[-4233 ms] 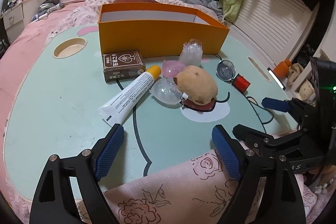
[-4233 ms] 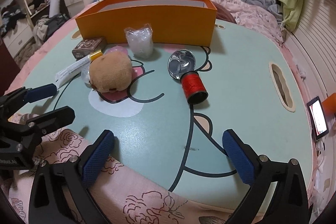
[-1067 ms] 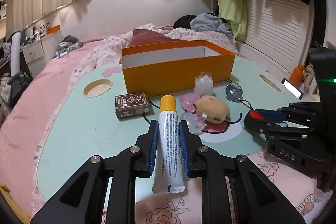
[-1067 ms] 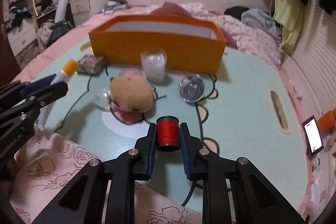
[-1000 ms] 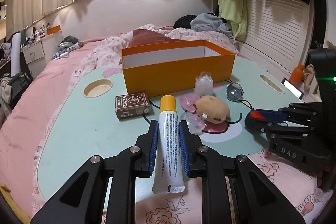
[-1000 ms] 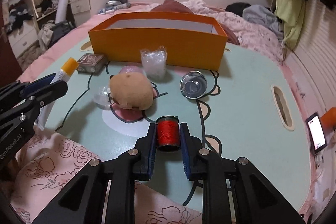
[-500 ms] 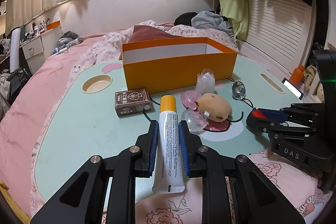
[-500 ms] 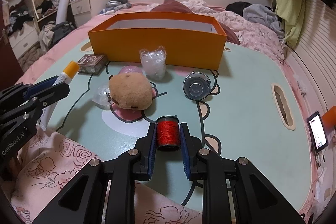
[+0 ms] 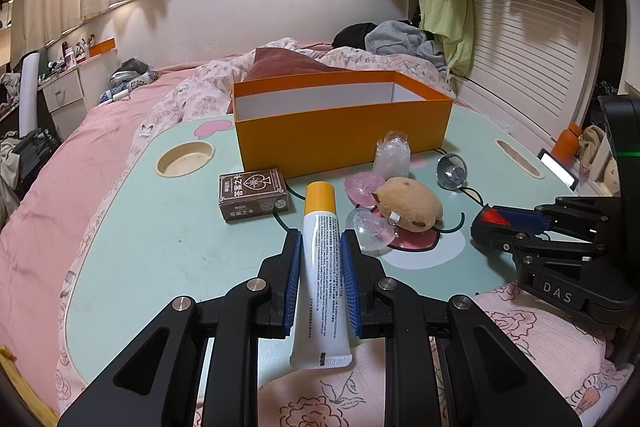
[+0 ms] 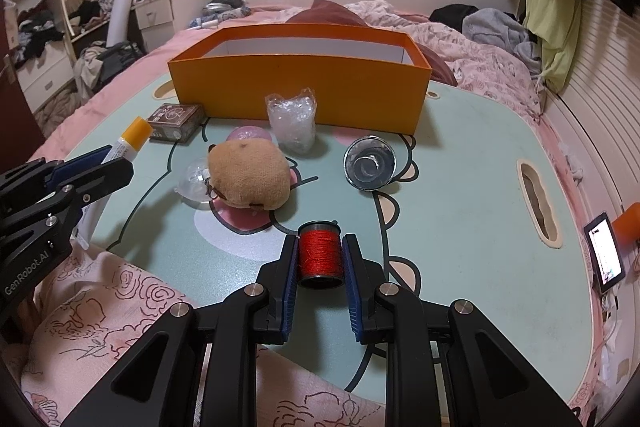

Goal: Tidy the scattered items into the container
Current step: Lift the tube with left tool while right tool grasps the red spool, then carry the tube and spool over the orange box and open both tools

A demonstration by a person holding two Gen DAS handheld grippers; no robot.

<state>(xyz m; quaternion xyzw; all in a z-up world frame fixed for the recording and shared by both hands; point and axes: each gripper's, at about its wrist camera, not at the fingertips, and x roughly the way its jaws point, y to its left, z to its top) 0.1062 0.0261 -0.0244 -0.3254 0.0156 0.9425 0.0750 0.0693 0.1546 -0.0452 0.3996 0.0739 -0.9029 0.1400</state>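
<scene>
— Gripping what, exactly, is the left gripper [image 9: 320, 269]?

— It is clamping a white tube [image 9: 322, 283] with small print and a yellow cap [image 9: 319, 197], jaws narrow on its body, above the near edge of the mint table [image 9: 160, 227].

— Which way is it pointing?

— Its long axis is running toward twelve o'clock, cap leading toward the orange box [image 9: 344, 139].

— And the right gripper [image 10: 320, 259]?

— It is squeezing a red thread spool [image 10: 320, 253], its axis also lying along twelve, with the box sitting far at twelve.
</scene>
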